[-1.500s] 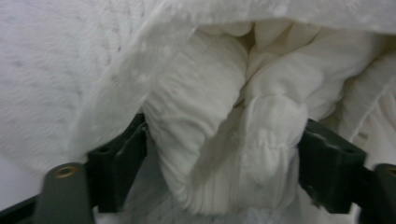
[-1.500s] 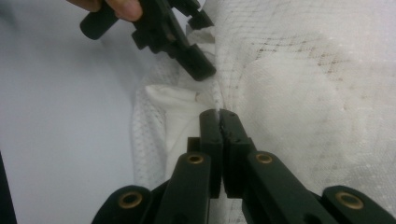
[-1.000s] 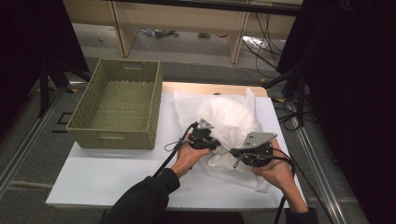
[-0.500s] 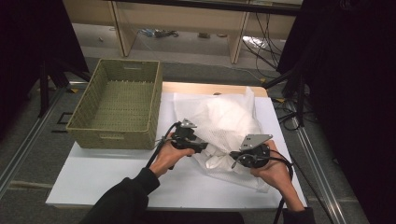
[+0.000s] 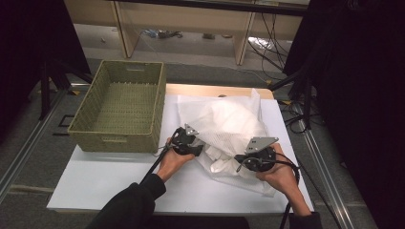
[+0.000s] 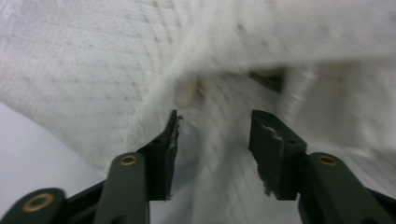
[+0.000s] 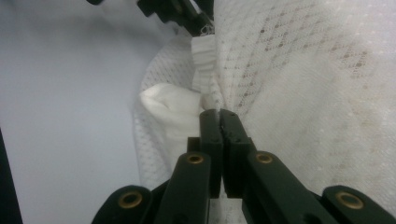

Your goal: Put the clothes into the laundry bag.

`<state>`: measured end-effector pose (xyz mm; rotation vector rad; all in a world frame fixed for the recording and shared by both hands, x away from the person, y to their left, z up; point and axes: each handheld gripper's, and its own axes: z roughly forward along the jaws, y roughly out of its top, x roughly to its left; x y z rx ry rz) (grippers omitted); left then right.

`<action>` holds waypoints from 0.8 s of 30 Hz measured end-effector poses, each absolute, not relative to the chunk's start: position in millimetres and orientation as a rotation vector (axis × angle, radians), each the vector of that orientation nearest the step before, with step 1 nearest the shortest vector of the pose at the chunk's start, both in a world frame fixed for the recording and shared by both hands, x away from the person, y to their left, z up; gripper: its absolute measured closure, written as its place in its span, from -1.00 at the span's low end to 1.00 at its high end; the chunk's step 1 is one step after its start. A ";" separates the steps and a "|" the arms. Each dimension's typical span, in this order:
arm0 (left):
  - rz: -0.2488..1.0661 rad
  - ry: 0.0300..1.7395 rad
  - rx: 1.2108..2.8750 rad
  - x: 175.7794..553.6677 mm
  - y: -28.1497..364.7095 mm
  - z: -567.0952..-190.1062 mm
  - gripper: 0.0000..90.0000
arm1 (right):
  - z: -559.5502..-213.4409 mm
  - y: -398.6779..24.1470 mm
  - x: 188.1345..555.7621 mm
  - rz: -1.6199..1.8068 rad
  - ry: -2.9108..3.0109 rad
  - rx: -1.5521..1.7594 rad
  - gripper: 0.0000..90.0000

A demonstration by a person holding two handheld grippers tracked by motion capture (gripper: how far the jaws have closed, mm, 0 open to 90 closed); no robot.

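A white mesh bag (image 5: 229,126) stuffed with white cloth lies on the white table (image 5: 119,186). My left gripper (image 5: 197,149) is at the bag's left near edge. In the left gripper view its jaws stand open (image 6: 215,121) with the blurred mesh (image 6: 93,60) just ahead and between them. My right gripper (image 5: 241,160) is at the bag's near right side. In the right gripper view its jaws are shut (image 7: 218,112) on a fold of the mesh (image 7: 303,70), beside a lump of white cloth (image 7: 170,102).
A green woven basket (image 5: 119,107), empty, stands on the table's left back part, close to my left hand. Bare table lies in front of the bag. Shelves and cables are beyond the far edge.
My left gripper has shifted a little to the left along the bag's edge. The right gripper has held its place on the mesh.
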<state>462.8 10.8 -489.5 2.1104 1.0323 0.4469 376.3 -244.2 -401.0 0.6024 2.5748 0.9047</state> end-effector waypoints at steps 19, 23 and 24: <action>0.324 0.707 2.231 386.2 102.8 -453.8 0.97 | -412.7 -242.0 383.8 0.813 2.571 0.608 1.00; 0.229 0.699 2.214 361.4 106.6 -458.5 0.96 | -410.9 -243.4 384.4 0.831 2.564 0.638 1.00; 0.194 0.667 2.220 357.1 102.5 -458.6 0.96 | -409.8 -243.5 384.0 0.837 2.557 0.639 1.00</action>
